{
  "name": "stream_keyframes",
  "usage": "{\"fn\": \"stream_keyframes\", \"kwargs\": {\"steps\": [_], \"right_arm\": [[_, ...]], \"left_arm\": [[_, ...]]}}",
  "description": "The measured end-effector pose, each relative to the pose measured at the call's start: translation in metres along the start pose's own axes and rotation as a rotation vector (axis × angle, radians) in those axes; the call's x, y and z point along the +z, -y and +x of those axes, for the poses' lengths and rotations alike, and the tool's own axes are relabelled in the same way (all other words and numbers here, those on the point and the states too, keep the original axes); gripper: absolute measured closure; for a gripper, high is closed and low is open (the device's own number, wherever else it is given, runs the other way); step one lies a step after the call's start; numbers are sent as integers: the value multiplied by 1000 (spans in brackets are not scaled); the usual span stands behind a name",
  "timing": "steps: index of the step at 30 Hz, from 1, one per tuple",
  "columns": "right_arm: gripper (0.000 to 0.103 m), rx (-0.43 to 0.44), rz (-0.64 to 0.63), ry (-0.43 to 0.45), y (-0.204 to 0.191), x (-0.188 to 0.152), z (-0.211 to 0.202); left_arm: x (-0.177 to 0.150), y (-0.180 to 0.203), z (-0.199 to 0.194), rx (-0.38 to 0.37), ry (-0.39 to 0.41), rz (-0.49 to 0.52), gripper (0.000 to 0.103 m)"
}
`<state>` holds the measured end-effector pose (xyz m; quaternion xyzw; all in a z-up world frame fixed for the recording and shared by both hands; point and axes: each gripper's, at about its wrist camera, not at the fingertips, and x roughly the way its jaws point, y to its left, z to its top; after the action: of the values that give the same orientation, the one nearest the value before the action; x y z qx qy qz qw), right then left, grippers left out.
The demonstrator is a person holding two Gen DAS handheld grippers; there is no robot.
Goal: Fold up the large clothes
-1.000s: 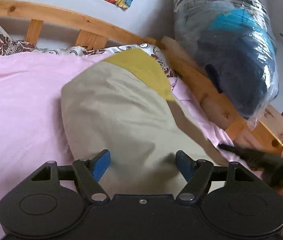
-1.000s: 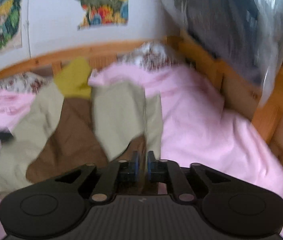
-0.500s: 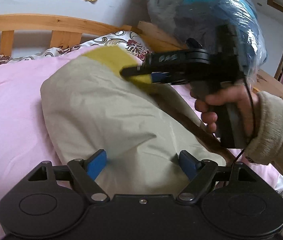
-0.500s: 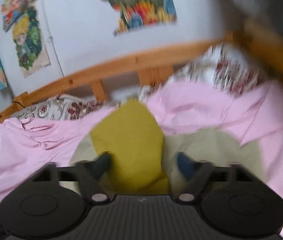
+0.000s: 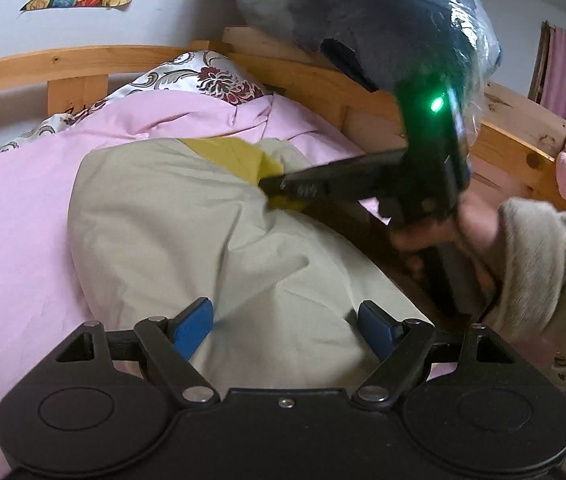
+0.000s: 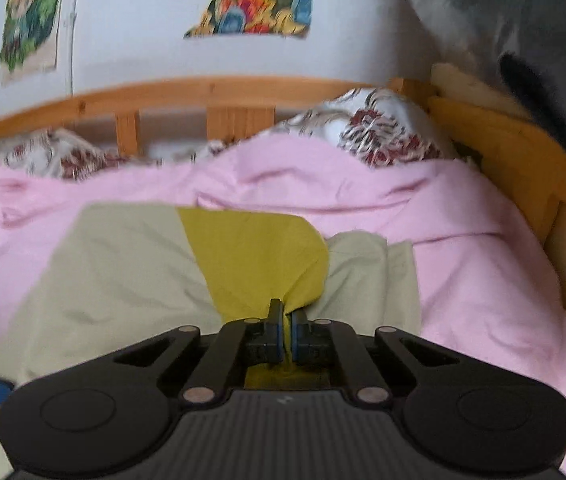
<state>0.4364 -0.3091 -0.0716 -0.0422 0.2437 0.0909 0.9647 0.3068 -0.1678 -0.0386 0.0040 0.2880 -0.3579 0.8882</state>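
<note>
I am pinching the garment's yellow patch with the right gripper, left gripper hanging open, needing a fold across next

The garment is pale beige with a mustard-yellow panel and a brown part. The bedsheet is plain pink; the pillow is white with dark red flowers. The bed frame is honey-coloured wood. Both grippers are black with blue pads.
</note>
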Motion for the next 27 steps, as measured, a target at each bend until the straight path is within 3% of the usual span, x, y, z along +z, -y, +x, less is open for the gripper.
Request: {"fn": "stream_keyframes", "kwargs": {"steps": [7, 9, 11, 14, 15, 18, 20, 24, 27], "right_arm": [[97, -1, -52, -16, -4, -15, 10], [94, 13, -47, -9, -2, -12, 5], [84, 11, -61, -1, -2, -9, -7], [64, -8, -96, 28, -5, -10, -36], [61, -17, -102, 37, -6, -12, -47], [50, -9, -125, 81, -19, -19, -83], [35, 5, -148, 121, -34, -26, -104], [34, 27, -163, 156, -57, -39, -124], [34, -9, -165, 114, -63, -51, -118]], "left_arm": [[-9, 8, -6, 27, 64, 32, 19], [-9, -3, -22, -10, 89, -52, 16], [-14, -19, -42, -20, 152, -164, 16], [-24, -40, -73, 46, 253, -318, 11], [-28, -48, -79, 60, 262, -375, 11], [-35, -62, -76, 79, 163, -486, 12], [-38, -62, -69, 84, 113, -490, 12], [-35, -55, -54, 60, 69, -458, 9], [-37, -53, -39, 48, 4, -460, 8]]}}
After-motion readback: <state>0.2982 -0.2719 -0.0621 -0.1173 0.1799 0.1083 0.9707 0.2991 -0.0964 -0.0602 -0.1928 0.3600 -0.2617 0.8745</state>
